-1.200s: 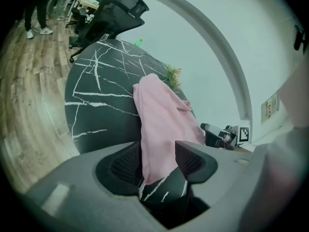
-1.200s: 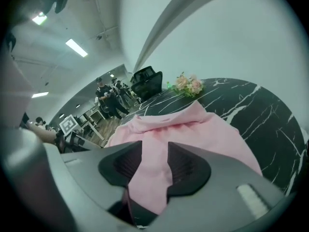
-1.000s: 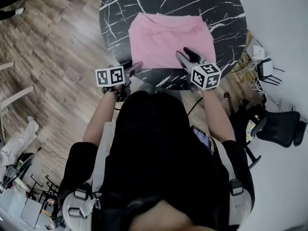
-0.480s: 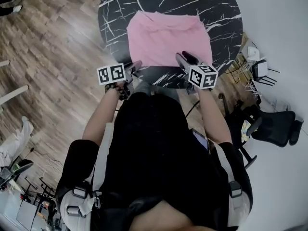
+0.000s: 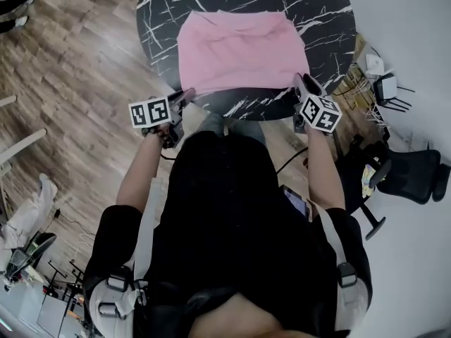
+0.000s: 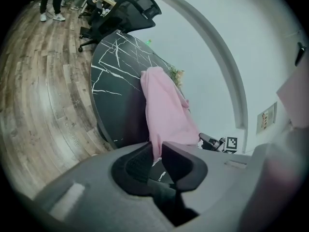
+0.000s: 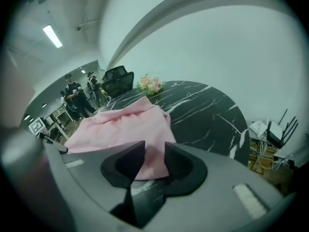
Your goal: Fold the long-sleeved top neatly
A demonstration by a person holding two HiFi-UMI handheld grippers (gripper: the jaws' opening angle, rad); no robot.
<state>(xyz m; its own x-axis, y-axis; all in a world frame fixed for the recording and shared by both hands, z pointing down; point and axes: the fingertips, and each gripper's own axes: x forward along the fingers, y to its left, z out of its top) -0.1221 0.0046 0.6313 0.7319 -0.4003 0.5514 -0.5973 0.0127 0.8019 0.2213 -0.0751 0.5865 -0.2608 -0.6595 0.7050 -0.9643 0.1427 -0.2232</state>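
A pink long-sleeved top lies spread flat on a round black marble table. My left gripper is at the top's near left corner. In the left gripper view its jaws have just been closing and now pinch the hem of the top. My right gripper is at the near right corner. Its jaws have also been closing but still stand apart, with the edge of the top showing in the gap and not gripped.
A small bunch of flowers sits at the table's far edge. A black office chair and a wire stand are on the right. More office chairs stand beyond the table, and people stand further back. Wooden floor lies to the left.
My right gripper has moved rightward along the near hem to the top's right corner. My left gripper has stayed at the left corner.
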